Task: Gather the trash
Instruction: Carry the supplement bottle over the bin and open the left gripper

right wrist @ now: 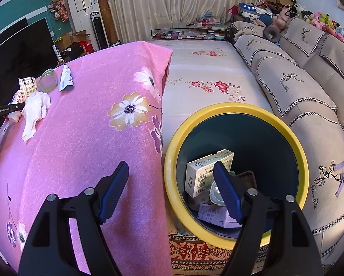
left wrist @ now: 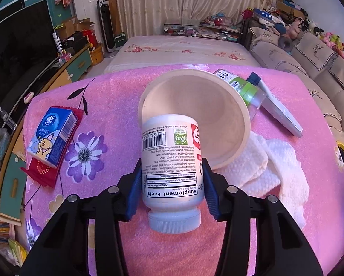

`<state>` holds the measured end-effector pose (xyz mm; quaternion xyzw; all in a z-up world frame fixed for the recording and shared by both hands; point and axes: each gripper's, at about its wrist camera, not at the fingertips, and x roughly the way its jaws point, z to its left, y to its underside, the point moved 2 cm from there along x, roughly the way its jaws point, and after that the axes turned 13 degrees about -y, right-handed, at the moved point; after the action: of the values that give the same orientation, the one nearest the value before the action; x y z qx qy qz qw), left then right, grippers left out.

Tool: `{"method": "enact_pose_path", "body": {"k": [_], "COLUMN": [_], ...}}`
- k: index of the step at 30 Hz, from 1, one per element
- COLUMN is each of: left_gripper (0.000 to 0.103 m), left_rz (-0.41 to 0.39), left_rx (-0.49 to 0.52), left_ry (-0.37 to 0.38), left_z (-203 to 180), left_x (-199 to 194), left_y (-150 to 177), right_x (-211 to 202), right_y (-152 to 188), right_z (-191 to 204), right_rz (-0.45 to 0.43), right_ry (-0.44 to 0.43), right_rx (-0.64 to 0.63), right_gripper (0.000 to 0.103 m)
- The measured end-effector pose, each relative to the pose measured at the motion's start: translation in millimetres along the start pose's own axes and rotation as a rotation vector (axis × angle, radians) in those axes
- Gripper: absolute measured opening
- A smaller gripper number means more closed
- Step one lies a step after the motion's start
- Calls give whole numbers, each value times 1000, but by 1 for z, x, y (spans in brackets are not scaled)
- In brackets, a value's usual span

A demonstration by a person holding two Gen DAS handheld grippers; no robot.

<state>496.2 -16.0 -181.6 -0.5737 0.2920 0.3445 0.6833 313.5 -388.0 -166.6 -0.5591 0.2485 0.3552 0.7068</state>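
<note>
Two grippers, two jobs. Left gripper (left wrist: 172,184) clamped on the white supplement bottle (left wrist: 172,161), pads pressing both sides of its label, cap toward the camera, long axis running straight ahead along the fingers, base nearly touching a tilted beige bowl (left wrist: 195,115) on the pink floral cloth (left wrist: 116,105). Right gripper (right wrist: 172,191) spread wide and empty, straddling the cloth's edge and the yellow-rimmed bin (right wrist: 172,151) on the floor to the right. Judged: bottle to be carried rightward, off the cloth, to that bin, already holding a box (right wrist: 206,172).

supplement bottle (left wrist: 172,158) | white, lying cap-near (label inverted) | between fingers (left wrist: 135,191)
</note>
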Motion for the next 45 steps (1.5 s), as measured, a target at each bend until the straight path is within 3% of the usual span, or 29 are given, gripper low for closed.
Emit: {"method": "enact_pose_path", "body": {"k": [9,16,29,36,45], "left_gripper": [47,48,48,48,48], "left_rz": [-88,-162,-192,-188,-135], "left_rx": [-1,70,297,415,510], "left_ry": [38,126,373,441,491], "left_z": [4,-31,-180,-270,-383], "left_x": [-69,-140,-206,-217,-198], "left_y": [38,70,100,98,79], "right_x": [-16,-38,-85,-107,-132], "right_y": [3,10,28,36,40], "right_z": [11,10,-42,-71,-113], "right_rz": [-27,-56,-116,-148,-180], "right_ry": [-13,-15,34,51,84], "right_rx": [-15,-5,74,104,127], "right_gripper": [72,72,72,72,72]}}
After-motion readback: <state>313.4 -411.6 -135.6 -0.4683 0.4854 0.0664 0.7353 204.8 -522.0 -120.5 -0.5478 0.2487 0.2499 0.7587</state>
